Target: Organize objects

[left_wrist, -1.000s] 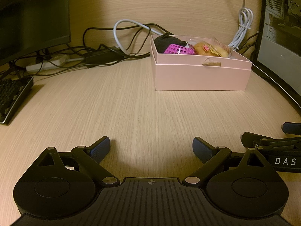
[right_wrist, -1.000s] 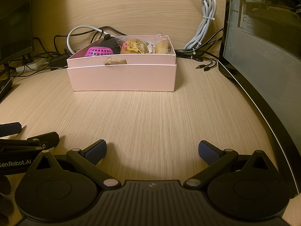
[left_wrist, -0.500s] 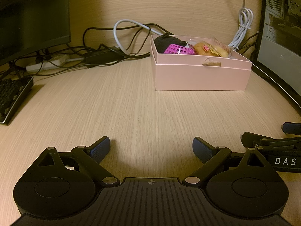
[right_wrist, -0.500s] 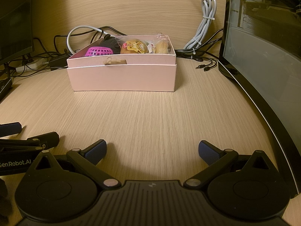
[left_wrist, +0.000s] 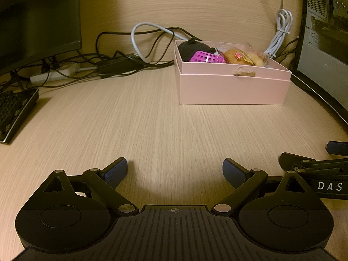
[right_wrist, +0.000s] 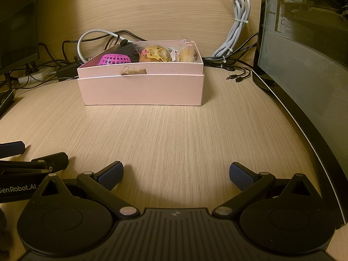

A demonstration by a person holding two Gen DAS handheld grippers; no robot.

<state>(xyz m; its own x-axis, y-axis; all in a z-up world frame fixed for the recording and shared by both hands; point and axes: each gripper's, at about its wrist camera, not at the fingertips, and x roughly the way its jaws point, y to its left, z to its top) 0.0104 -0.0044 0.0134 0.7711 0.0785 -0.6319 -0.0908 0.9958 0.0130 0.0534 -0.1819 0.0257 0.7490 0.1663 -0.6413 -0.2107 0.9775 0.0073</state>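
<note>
A pink box [left_wrist: 232, 89] [right_wrist: 141, 89] stands on the wooden desk at the back. Inside it lie a magenta mesh basket [left_wrist: 206, 57] [right_wrist: 114, 59], a black cloth item [left_wrist: 192, 49] [right_wrist: 128, 49], and wrapped buns [left_wrist: 236, 56] [right_wrist: 155, 54]. My left gripper [left_wrist: 175, 170] is open and empty, low over the desk, well in front of the box. My right gripper [right_wrist: 176, 174] is open and empty, beside the left one, also well short of the box. Each gripper's side shows at the edge of the other's view.
A monitor [left_wrist: 37, 21] and keyboard [left_wrist: 13, 113] are at the left. Tangled cables and a power strip [left_wrist: 87, 67] run behind the box. A computer case with a glass side [right_wrist: 304, 65] stands at the right. A bundled white cable [right_wrist: 237, 32] hangs at the back.
</note>
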